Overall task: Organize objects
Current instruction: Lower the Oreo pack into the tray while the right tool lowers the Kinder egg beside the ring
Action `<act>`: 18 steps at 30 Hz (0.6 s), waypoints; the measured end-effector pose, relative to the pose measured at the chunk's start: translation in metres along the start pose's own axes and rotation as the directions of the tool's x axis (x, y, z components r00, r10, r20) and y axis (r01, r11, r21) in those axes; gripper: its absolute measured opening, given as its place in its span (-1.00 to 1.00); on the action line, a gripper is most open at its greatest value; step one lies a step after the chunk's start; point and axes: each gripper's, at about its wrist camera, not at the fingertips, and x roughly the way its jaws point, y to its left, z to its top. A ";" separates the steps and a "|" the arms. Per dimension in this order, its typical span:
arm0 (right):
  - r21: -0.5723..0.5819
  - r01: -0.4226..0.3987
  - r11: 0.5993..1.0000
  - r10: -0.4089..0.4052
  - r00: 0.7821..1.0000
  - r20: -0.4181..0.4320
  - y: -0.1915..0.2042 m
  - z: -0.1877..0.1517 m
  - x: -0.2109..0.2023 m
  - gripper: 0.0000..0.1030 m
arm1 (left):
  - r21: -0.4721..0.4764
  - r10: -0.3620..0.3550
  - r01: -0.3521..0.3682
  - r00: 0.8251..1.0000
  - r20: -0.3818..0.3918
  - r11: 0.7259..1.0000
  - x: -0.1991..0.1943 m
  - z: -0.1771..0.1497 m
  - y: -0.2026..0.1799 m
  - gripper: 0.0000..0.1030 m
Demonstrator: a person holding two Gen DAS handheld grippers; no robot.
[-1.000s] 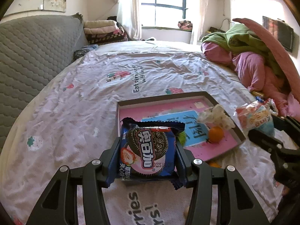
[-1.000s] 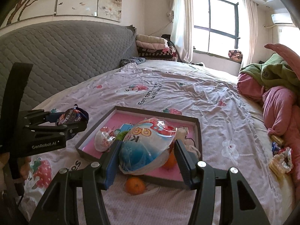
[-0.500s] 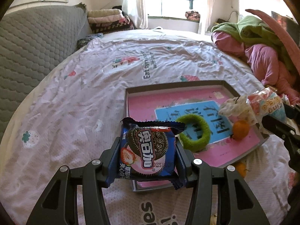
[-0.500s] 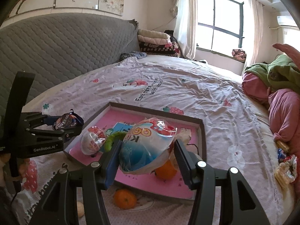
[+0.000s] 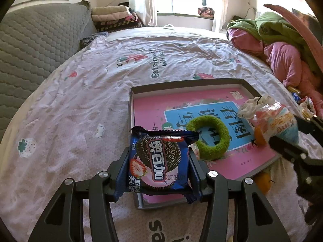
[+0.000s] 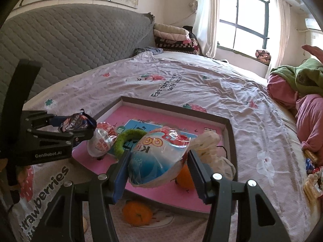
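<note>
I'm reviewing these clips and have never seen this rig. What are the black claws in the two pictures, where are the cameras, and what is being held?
There is no robot: a person carries a handheld two-finger gripper in each hand, each with a camera looking along its fingers. The left gripper clamps a blue cookie packet. The right gripper clamps a blue and white snack bag. Both hang over a shallow tray on the bed, which holds a green ring, a white scrunchie and an orange. Another orange lies outside it.

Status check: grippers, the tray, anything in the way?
Left gripper shut on cookie pack. Right gripper shut on snack bag. Both over tray. Green ring and orange already inside; one orange outside.
</note>
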 end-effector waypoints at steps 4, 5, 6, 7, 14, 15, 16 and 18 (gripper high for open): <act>-0.010 -0.003 1.000 0.003 1.000 -0.016 0.004 -0.004 0.007 0.10 | 0.008 -0.004 0.004 1.000 0.000 1.000 0.001 0.000 -0.001 0.04; -0.012 -0.003 1.000 0.003 1.000 -0.019 0.004 -0.004 0.008 0.10 | 0.009 -0.007 0.007 1.000 0.001 1.000 0.001 0.000 -0.002 0.04; -0.013 -0.002 1.000 0.002 1.000 -0.021 0.004 -0.005 0.010 0.09 | 0.010 -0.009 0.008 1.000 0.002 1.000 0.001 0.000 -0.003 0.04; -0.013 -0.001 1.000 0.001 1.000 -0.023 0.005 -0.006 0.011 0.09 | 0.009 -0.009 0.009 1.000 0.004 1.000 0.002 0.000 -0.003 0.04; -0.021 -0.001 1.000 0.000 0.999 -0.036 0.006 -0.008 0.019 0.10 | -0.004 -0.027 0.027 1.000 -0.009 1.000 0.009 -0.002 -0.005 0.04; -0.023 -0.003 1.000 0.002 0.999 -0.039 0.006 -0.008 0.020 0.09 | -0.001 -0.023 0.023 1.000 -0.014 1.000 0.010 -0.002 -0.005 0.04; -0.024 -0.003 1.000 0.002 0.999 -0.039 0.006 -0.008 0.021 0.09 | 0.002 -0.021 0.021 1.000 -0.016 1.000 0.011 -0.003 -0.006 0.04; -0.026 -0.005 1.000 0.004 0.999 -0.042 0.006 -0.009 0.022 0.09 | 0.009 -0.016 0.016 1.000 -0.014 1.000 0.012 -0.004 -0.007 0.04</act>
